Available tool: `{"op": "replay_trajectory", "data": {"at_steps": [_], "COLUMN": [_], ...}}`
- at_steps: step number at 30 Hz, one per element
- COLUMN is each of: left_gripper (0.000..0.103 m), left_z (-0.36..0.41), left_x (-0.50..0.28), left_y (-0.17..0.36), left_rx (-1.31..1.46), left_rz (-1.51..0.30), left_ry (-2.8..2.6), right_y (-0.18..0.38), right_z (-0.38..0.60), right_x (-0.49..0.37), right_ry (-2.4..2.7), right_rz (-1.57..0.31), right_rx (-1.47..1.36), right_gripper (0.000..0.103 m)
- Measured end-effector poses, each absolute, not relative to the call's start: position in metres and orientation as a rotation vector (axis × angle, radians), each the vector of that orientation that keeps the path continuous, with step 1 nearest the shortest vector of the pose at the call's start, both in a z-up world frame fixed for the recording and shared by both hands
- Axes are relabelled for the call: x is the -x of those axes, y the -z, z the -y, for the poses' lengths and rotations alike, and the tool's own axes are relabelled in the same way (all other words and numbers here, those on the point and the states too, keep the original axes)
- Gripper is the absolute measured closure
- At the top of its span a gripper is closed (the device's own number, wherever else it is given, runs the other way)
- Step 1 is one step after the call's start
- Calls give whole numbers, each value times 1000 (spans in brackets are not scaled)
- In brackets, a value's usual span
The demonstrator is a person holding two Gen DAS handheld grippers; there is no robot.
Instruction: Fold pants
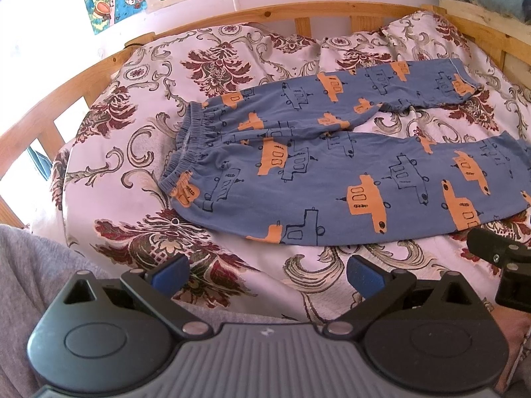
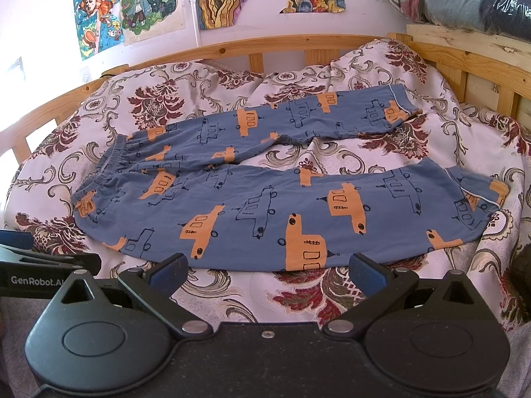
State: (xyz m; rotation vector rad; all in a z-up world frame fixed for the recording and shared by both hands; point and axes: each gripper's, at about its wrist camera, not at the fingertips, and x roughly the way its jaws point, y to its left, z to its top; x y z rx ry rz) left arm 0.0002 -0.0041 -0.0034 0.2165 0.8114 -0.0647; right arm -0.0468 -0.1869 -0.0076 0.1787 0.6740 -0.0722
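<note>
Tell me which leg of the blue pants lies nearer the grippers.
The lower, wider leg of the blue cotton pants with orange cars; the other leg lies by the wooden rail.

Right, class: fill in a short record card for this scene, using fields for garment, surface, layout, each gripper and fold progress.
garment: blue pants with orange vehicle print
surface: floral bedspread on a wooden bed frame
layout: spread flat, waistband to the left, two legs apart, running right
left gripper: open, holds nothing, short of the near leg
right gripper: open, holds nothing, at the near leg's edge
fold progress: not yet begun
</note>
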Motion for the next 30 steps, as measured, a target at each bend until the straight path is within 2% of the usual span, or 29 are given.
{"op": "replay_trajectory", "data": {"at_steps": [10,16,21,26,30], "left_gripper": [0,0,0,0,0], "left_z": [6,10,-1,-23,-47], "left_x": [-2,-14,-28,-65,-123], "left_y": [2,7,-6,-35,-53], "left_rx": [-234,-268,-190,-262,-323], "left_rz": [-828,-902,-958,-859,-833], "left_ry": [62,80,143,202,266], "right_y": [12,14,8,-2,-3], "right_z": [190,195,204,209,213], "right_x": [45,38,27,-9,-64], "right_ry": [89,119,114,-1,-152], "right_rz": [-682,-707,-687,-681,-732], "right_rx": [-199,-237,-238,-107,-10], "right_gripper": [1,1,1,1,1]}}
